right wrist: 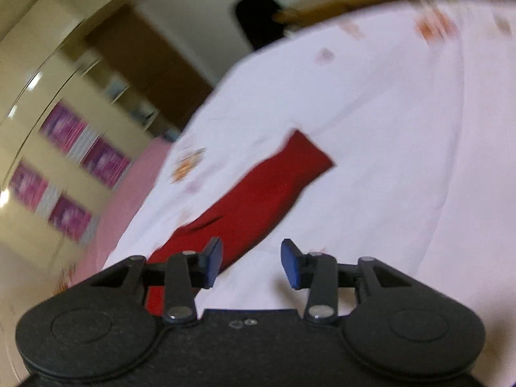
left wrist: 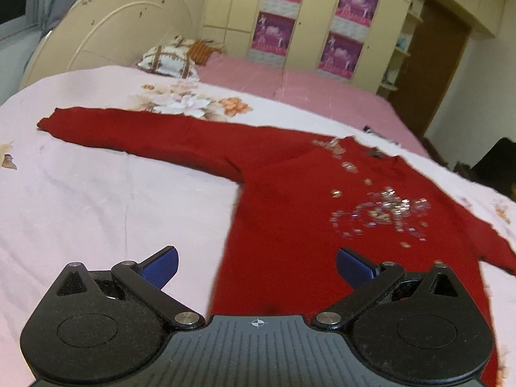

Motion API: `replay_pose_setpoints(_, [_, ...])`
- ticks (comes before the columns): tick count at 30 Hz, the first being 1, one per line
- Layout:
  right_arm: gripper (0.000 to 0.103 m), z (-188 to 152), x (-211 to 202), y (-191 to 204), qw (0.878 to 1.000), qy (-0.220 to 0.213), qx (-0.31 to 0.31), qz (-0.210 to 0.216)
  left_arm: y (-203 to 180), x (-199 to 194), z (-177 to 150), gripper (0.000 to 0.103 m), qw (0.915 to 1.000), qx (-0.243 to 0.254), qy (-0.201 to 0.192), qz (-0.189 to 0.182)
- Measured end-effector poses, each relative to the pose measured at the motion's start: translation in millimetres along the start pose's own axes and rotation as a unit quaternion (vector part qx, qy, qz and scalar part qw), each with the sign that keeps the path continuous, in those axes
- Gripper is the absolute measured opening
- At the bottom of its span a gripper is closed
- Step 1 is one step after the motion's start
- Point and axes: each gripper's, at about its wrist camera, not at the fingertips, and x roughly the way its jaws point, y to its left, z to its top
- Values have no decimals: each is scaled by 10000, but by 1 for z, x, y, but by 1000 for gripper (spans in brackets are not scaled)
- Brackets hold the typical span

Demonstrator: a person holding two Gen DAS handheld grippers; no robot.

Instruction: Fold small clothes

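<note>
Two grippers, both empty, both over the bed. Nearest in the left wrist view: left gripper (left wrist: 256,266), jaws spread wide, blue pads (left wrist: 163,266) clear of any cloth, poised just above the lower body of the red sweater (left wrist: 290,193). Sweater spread flat and face up on the pale floral bedsheet (left wrist: 96,193), hem toward 6 o'clock, neckline toward 1 o'clock, silver sequin trim (left wrist: 383,208) on the chest toward 3 o'clock. One long sleeve (left wrist: 145,135) stretched out toward 10 o'clock, cuff at the far end. Beyond, toward 12 o'clock: patterned pillow (left wrist: 169,58), curved headboard (left wrist: 106,29), cupboard doors with purple posters (left wrist: 277,32).

Right wrist view heavily blurred and tilted. Right gripper (right wrist: 251,264), jaws partly drawn in with a clear gap between the pads, nothing pinched. Other sleeve (right wrist: 254,196) lying flat from 7 o'clock out to 1 o'clock, cuff (right wrist: 309,154) at the far end; possibly a slight ruck near the shoulder, hard to tell through the blur.

Likely handling: soft, limp knit, light, prone to sag and stretch when lifted, clinging a little to the sheet. Sequins hard and snag-prone, best left unpinched. Sensible holds: each cuff for folding the sleeves inward, later the two hem corners.
</note>
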Motion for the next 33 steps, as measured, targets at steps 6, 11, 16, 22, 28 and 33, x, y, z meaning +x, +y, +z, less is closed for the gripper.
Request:
replay_pose_setpoints(6, [40,-1,37,-19,9992,-175,336,152,-10,36,6,103,9998,132,173,48])
replay_pose_setpoints(11, [10,0,47,-12,9996,-218,0,-171,-22,48,8,103,9992,330,200,38])
replay_pose_setpoints(16, [5,2,48,10,9927,-560,-710,-794,-17,46,23,103,9989,432,23,158])
replay_pose_setpoints(22, [4,-56,35,111,9586,-695,-2748,-275,17,33,32,103,9983,388,-149,397])
replay_pose_setpoints(28, [4,-215,29,234,9023,277,-4120,1242,44,36,34,103,9990,219,76,390])
replay_pose_setpoints(33, [4,-335,24,292,8489,934,-4875,1817,56,30,33,103,9995,32,88,287])
